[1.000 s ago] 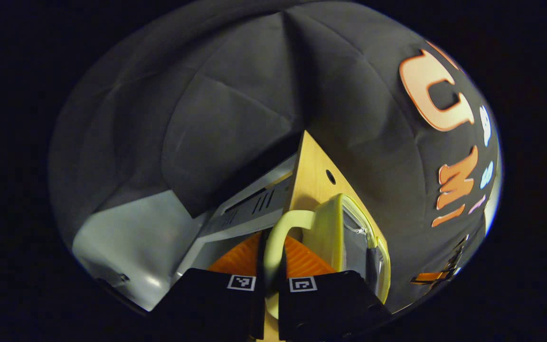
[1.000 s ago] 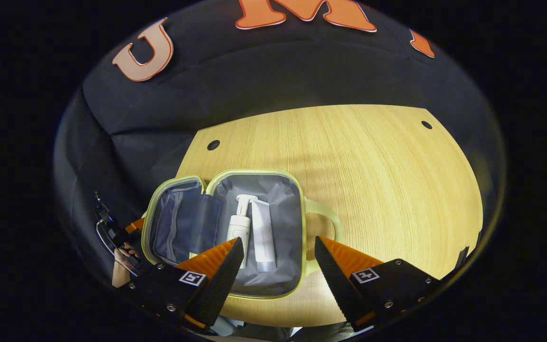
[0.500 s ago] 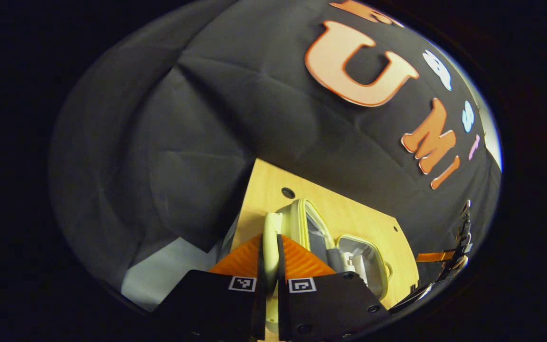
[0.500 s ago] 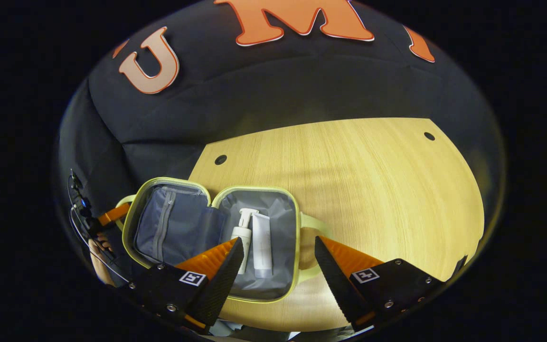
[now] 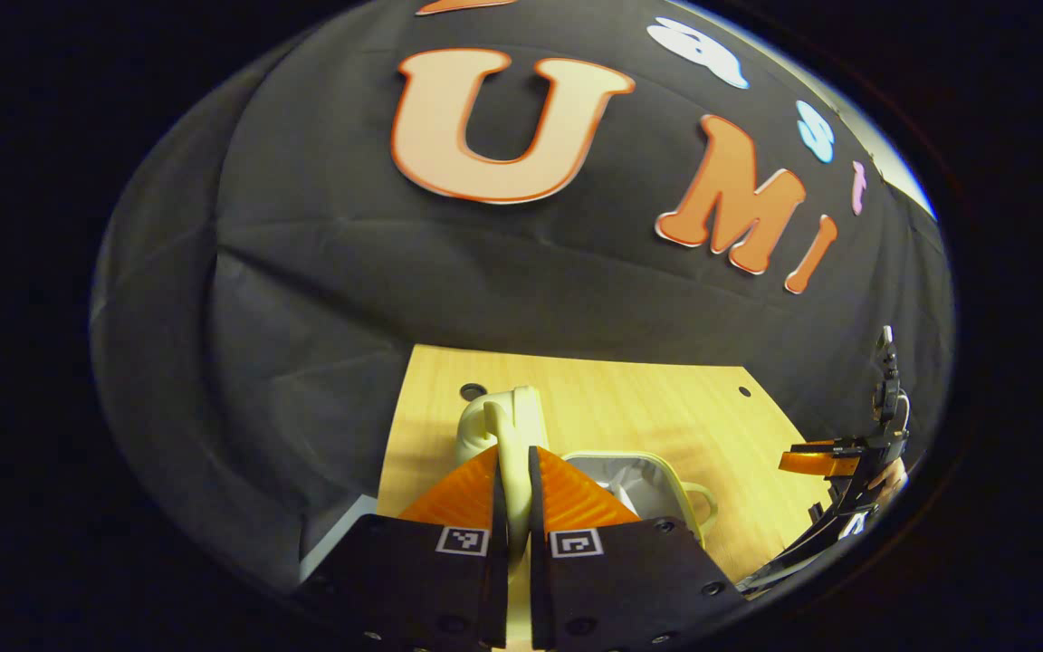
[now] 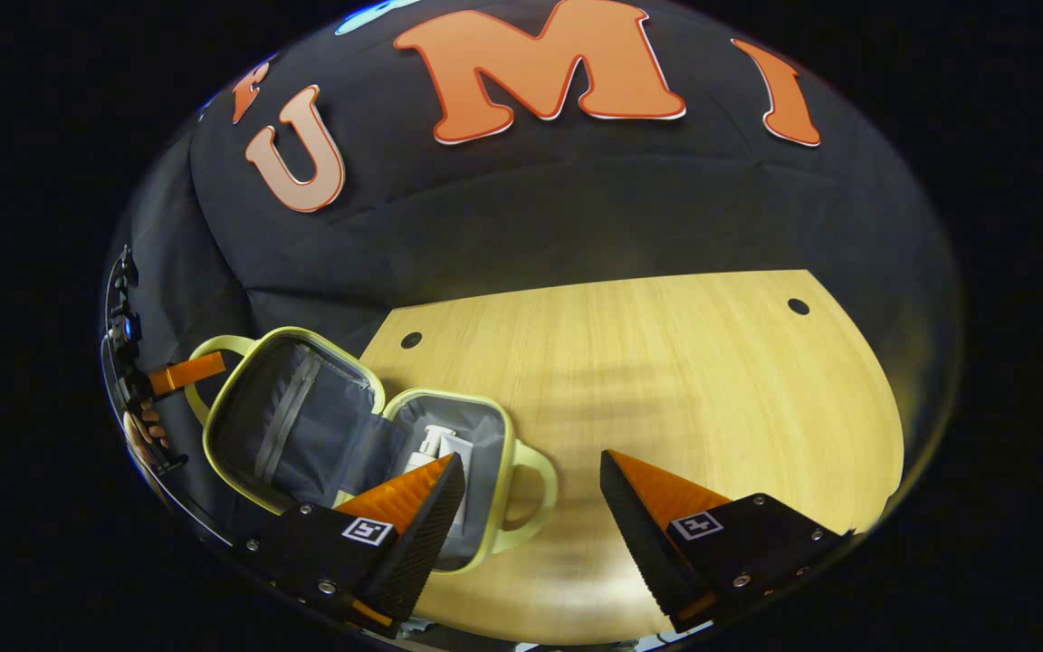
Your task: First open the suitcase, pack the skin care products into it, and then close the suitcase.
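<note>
The small pale-yellow suitcase [image 6: 354, 426] lies open at the left end of the wooden table [image 6: 666, 380]. Its grey-lined lid [image 6: 286, 417] is raised at a slant over the base [image 6: 485, 471]. A white pump bottle [image 6: 431, 444] and a white tube lie side by side in the base, partly hidden by a finger. My left gripper [image 5: 512, 457] is shut on the lid's handle [image 5: 514, 421], and it appears in the right gripper view as the left gripper [image 6: 179, 371] at the far left. My right gripper [image 6: 531, 489] hangs open above the base's handle [image 6: 535, 493].
The table has small round holes [image 6: 798, 306] near its back corners, and the one near the suitcase [image 6: 411, 340] lies just behind the lid. Bare wood stretches to the right of the suitcase. The black cloth wall stands close behind the table.
My left gripper has swung the lid up from lying flat to a raised slant, still holding its handle. The right gripper stays open, and the suitcase has slid left in its view.
</note>
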Demonstrator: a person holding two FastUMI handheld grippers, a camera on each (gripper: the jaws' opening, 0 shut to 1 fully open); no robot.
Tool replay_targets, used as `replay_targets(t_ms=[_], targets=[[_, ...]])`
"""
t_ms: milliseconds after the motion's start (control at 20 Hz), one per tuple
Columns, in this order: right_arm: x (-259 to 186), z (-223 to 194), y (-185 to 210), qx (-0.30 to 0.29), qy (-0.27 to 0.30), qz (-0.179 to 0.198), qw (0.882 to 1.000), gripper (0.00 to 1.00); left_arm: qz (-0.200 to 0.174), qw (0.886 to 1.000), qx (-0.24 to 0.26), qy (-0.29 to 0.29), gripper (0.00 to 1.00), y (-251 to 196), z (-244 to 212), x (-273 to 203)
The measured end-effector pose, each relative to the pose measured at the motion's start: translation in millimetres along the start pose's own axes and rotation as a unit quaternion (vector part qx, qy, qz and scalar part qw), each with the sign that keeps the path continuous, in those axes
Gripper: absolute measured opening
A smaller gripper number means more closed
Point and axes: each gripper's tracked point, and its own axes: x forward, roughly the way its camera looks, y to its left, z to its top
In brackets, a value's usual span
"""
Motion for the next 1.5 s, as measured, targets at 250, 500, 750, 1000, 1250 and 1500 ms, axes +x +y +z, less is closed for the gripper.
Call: replay_targets(t_ms=[250, 500, 750, 1000, 1250, 1500], targets=[[-20, 9, -58, 0.005, -0.019, 0.006, 1.0, 0.96, 0.007, 0.999, 0.038, 0.012, 0.11, -88, 6, 12], [-40, 12, -130, 0.015, -0.037, -0.001, 0.999, 0.96, 0.022, 0.996, 0.079, 0.035, 0.11, -170, -12, 55], [-51, -1, -182, 0.03, -0.035, -0.001, 0.999, 0.96, 0.067, 0.988, 0.129, 0.051, 0.11, -231, -49, 106], [-58, -20, -222, 0.031, -0.023, -0.01, 0.999, 0.96, 0.075, 0.982, 0.146, 0.097, 0.11, -289, -120, 177], [-61, -34, -250, 0.022, -0.018, -0.023, 0.999, 0.96, 0.091, 0.97, 0.175, 0.143, 0.11, -312, -199, 223], [-59, -46, -253, 0.013, -0.008, -0.017, 1.0, 0.96, 0.11, 0.972, 0.165, 0.126, 0.11, -311, -212, 233]])
